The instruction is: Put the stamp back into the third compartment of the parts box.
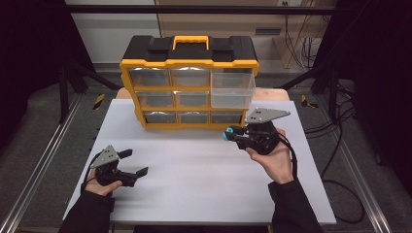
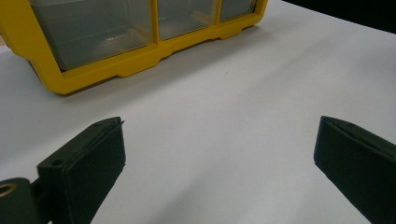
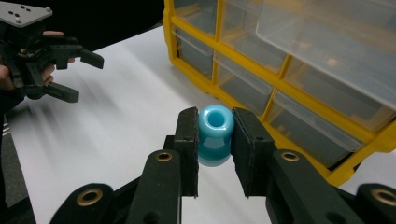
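The right gripper (image 3: 215,140) pinches a glossy turquoise ceramic ring (image 3: 215,133) above the white desk (image 1: 194,170), apparently bound for the pulled-out clear plastic drawer (image 1: 233,90). Smooth glaze may slip. Left gripper (image 1: 133,162) rests spread.

overhead forward-down, gripper cameras close (sharing organizer (image 1: 189,82))

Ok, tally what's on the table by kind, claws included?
Yellow drawer organizer: 1
Clear drawers in it: 9, one pulled out
Blue spool: 1, clamped in the right claw
Claws: 2, the left claw open
Total: 13
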### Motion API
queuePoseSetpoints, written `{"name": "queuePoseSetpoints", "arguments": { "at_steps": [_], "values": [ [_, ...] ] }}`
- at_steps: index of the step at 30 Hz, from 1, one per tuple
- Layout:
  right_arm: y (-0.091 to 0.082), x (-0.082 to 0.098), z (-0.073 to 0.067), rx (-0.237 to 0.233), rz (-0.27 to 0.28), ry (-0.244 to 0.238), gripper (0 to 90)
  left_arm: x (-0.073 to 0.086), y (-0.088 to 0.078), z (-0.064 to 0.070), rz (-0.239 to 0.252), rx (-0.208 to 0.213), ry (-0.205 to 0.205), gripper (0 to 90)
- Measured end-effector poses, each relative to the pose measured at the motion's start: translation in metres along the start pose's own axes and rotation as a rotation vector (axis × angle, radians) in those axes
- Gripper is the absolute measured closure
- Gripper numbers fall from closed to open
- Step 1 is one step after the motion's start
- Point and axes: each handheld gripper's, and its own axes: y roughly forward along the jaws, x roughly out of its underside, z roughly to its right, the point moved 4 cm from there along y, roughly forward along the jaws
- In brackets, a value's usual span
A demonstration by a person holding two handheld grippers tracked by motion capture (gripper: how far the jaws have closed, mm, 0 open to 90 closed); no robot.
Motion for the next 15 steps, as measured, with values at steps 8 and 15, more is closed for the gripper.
{"name": "queuePoseSetpoints", "arguments": {
  "at_steps": [8, 15],
  "values": [
    [-0.008, -0.013, 0.001, 0.013, 0.008, -0.015, 72.6, 0.0, 0.0, 0.0, 0.003, 0.0, -0.002, 1.8],
    [-0.015, -0.024, 0.0, 0.017, 0.015, -0.027, 72.5, 0.0, 0.0, 0.0, 0.001, 0.0, -0.001, 1.8]
  ]
}}
